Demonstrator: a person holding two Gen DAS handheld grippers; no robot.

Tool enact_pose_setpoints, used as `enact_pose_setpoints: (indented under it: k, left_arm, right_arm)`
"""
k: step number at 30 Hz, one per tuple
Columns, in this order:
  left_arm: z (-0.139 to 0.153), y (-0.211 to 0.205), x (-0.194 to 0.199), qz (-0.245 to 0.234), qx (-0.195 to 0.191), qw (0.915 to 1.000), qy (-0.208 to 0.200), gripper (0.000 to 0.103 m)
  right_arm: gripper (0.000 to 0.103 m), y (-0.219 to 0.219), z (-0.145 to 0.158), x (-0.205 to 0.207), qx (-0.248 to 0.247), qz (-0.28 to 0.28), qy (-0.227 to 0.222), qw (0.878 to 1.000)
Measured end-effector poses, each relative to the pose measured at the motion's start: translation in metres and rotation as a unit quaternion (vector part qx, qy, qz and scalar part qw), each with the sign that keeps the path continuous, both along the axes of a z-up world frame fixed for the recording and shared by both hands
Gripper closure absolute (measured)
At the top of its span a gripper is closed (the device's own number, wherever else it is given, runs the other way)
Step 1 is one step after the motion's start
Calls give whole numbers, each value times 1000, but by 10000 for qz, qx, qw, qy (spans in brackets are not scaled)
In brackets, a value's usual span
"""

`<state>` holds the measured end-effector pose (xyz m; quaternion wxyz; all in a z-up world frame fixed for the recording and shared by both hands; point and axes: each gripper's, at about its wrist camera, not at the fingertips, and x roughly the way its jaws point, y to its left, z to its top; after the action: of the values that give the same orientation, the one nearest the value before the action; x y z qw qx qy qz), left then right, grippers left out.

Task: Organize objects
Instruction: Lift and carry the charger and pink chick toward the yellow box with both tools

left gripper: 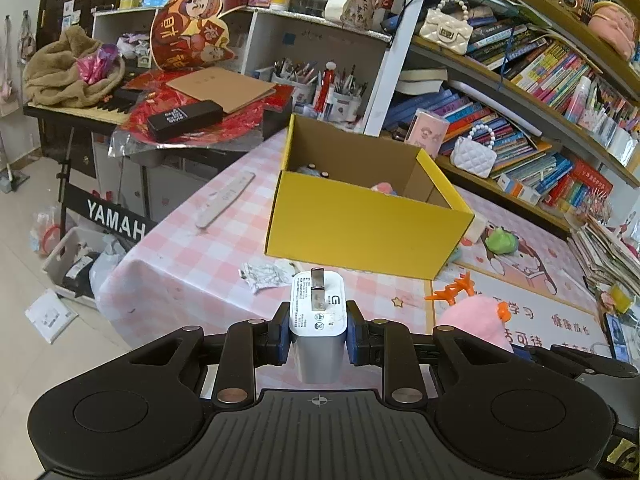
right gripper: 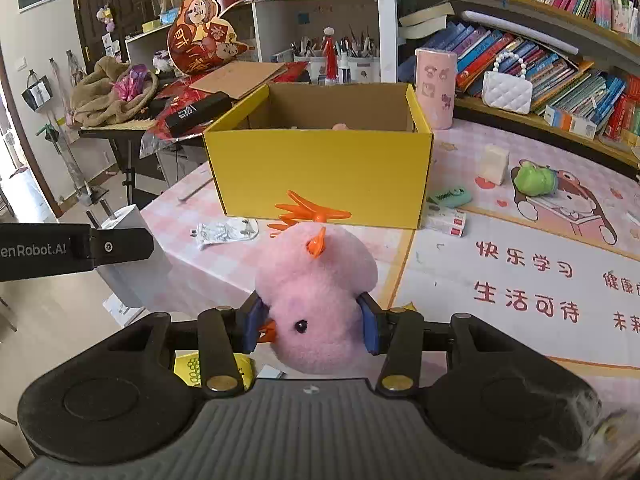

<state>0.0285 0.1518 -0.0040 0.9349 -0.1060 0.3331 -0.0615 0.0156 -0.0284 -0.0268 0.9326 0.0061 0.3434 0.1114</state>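
Both grippers loaded, yellow box [left gripper: 368, 224] mid-frame ahead.
Left gripper [left gripper: 318, 334] clamps white charger [left gripper: 318, 320]; right gripper [right gripper: 312, 322] squeezes pink plush chick [right gripper: 316, 300]. Clear the near wall, then release over the opening.

Both grippers are up off the table, pointing forward. My left gripper [left gripper: 318, 334] is level, with its blue pads [left gripper: 284, 336] pressed flat against both sides of the white charger [left gripper: 318, 320], which stands upright between them, prongs up. My right gripper [right gripper: 311, 322] is also level and is clamped on the pink plush chick [right gripper: 316, 300], the pads [right gripper: 370, 328] sinking into its fur. In the right wrist view, the left gripper's finger [right gripper: 116, 246] sits just to the left, at similar height.
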Motion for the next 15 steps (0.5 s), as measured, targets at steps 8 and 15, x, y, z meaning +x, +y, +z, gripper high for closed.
enact_pose_setpoints:
  k: [8, 15]
  left_arm:
    - [6, -4, 10, -175, 13, 9998, -120, 78]
    - [14, -15, 35, -245, -25, 9993, -270, 78]
  right_arm:
    - [58, -2, 7, 1, -98, -76, -138, 9998]
    - [58, -8, 14, 16, -224, -54, -269, 9994]
